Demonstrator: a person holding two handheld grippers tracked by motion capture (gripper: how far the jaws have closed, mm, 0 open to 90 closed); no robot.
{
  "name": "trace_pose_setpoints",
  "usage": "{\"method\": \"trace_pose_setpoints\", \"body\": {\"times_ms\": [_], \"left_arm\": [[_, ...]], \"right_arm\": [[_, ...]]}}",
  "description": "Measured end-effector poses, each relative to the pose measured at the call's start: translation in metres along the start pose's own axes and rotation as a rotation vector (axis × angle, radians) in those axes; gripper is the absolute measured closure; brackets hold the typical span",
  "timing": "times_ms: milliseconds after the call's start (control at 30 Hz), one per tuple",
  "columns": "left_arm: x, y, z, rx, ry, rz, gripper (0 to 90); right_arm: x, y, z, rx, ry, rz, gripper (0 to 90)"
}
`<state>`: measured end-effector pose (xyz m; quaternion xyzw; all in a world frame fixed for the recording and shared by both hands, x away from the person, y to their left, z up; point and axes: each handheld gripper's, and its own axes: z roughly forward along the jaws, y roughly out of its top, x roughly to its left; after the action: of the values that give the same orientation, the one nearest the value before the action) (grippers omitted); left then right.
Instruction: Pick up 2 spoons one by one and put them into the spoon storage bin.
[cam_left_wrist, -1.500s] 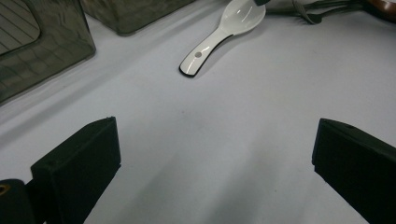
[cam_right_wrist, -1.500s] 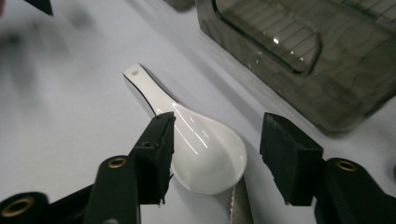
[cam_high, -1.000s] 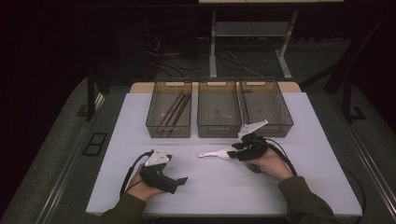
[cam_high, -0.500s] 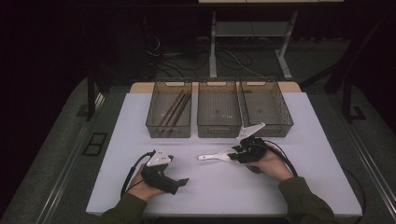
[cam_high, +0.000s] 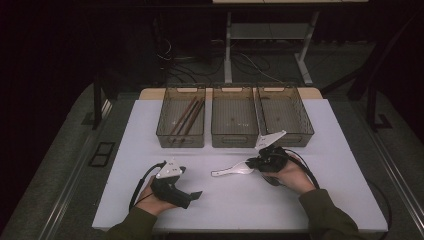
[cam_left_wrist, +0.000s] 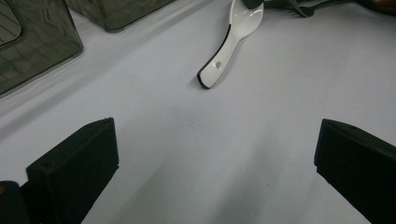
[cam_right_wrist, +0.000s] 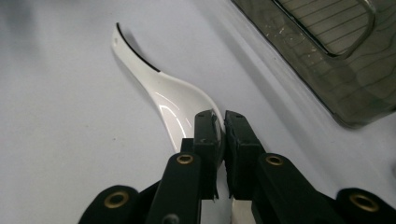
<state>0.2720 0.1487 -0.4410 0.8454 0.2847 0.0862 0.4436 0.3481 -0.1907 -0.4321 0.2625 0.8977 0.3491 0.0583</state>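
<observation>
A white ceramic spoon (cam_high: 231, 172) lies on the white table (cam_high: 325, 165), handle pointing left. My right gripper (cam_high: 256, 164) reaches it from the right. Its jaws have just been closing and now pinch the rim of the spoon's bowl (cam_right_wrist: 163, 100) between the pads, so the right gripper (cam_right_wrist: 222, 119) is shut on it. The left gripper (cam_high: 194, 194) rests near the table's front edge, left of the spoon. In the left gripper view its jaws (cam_left_wrist: 215, 154) stand wide apart with bare table between them, and the spoon (cam_left_wrist: 229, 44) lies farther off.
Three grey see-through bins stand in a row behind the hands. The left bin (cam_high: 165, 131) holds brown chopsticks (cam_high: 187, 115); the middle bin (cam_high: 235, 140) and right bin (cam_high: 300, 127) show mesh floors. Beyond the table's edges the floor is dark, with cables.
The right gripper's jaws have drawn together onto the spoon's bowl. Both hands and the spoon stay where they were.
</observation>
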Motion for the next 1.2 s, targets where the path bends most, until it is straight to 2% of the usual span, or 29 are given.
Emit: {"method": "trace_pose_setpoints", "body": {"times_ms": [100,300,667,900,1200], "left_arm": [[0.0,0.0,-0.001,-0.003,0.001,0.004,0.0],[-0.001,0.0,0.0,-0.006,-0.003,0.009,0.0],[-0.002,-0.001,-0.003,-0.016,-0.006,0.013,0.0],[-0.004,-0.002,-0.003,-0.011,-0.004,0.012,0.0],[-0.004,-0.002,-0.003,-0.013,-0.014,0.014,0.0]], "right_arm": [[0.001,0.0,-0.002,-0.007,0.002,0.004,85.1],[0.003,0.001,-0.006,-0.026,-0.041,0.002,85.1],[0.002,0.003,-0.018,-0.095,-0.043,0.01,85.0],[0.004,0.004,-0.025,-0.116,-0.06,0.015,85.0],[-0.001,0.005,-0.034,-0.146,-0.076,0.042,85.0]]}}
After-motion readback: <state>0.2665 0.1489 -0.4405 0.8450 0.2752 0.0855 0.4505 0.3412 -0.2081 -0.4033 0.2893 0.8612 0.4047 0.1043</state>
